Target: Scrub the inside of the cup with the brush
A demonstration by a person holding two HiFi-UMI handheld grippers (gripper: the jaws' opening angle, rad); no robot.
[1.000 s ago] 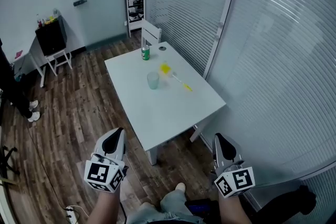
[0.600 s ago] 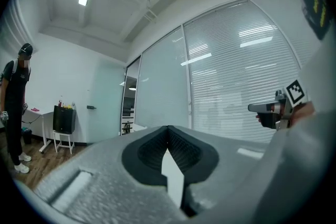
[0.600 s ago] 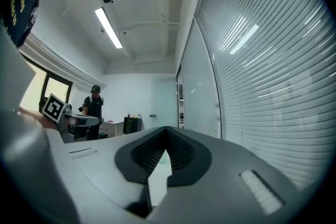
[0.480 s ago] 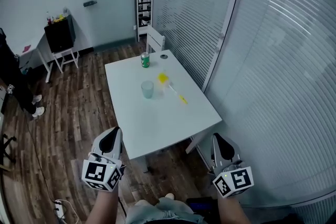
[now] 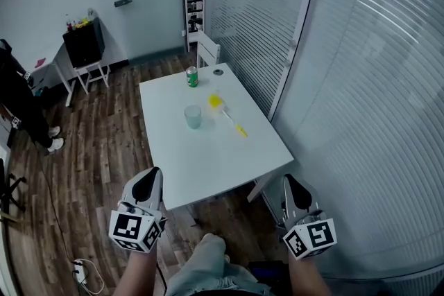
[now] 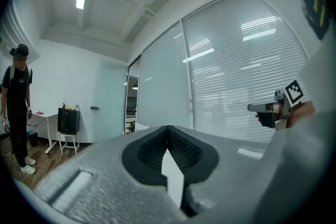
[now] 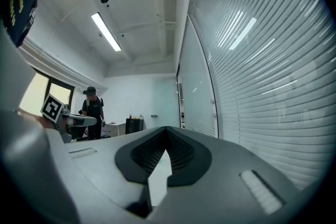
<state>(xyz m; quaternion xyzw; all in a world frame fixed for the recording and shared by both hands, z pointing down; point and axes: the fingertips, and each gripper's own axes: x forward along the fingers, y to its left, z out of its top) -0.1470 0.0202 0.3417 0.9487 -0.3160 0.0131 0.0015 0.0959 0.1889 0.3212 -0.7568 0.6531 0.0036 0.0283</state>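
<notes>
"Two claws, and nothing in either?"

"Nothing. The left claw (image 5: 148, 182) and the right claw (image 5: 294, 189) are each pressed fully closed on empty air. They are held level at the bottom of the head view."

"So what has changed in the past second?"

"The wearer has walked up to the white table (image 5: 208, 163). Its near edge lay well ahead of the claws; now it sits just beyond their tips. A trouser leg (image 5: 207, 260) swings out between the arms."

"And the cup?"

"The translucent cup (image 5: 193, 116) stands upright near the middle of the table. The yellow-headed brush (image 5: 226, 113) lies just to its right, with a green can (image 5: 192, 77) behind. All three look untouched."

"Meaning?"

"Scrubbing hasn't begun; this is the approach. Both claws will likely have to open once within reach, one for the cup and one for the brush. A second person (image 5: 19, 97) stands at the left, well clear."
</notes>
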